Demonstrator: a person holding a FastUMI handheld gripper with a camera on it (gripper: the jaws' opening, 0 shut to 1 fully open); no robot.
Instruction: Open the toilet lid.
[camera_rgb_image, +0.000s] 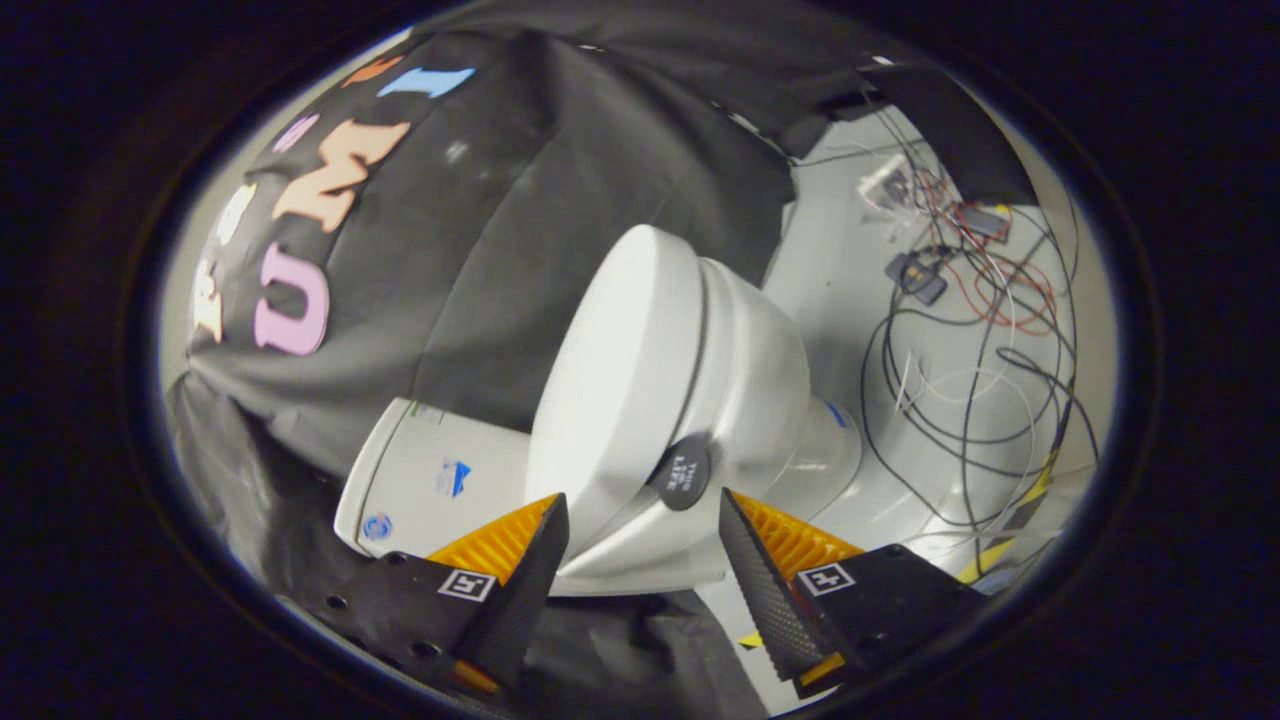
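Claw (643, 520) tilted, fingers spread, toilet lid (610, 380) ahead

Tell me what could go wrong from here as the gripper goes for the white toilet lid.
The open gripper has its orange-backed fingers astride the closed white plastic toilet lid's front edge, touching nothing. The glossy rounded rim may slip out. The round black tab at that edge could snag a finger. Loose black and red cables on the floor might catch during the lift.
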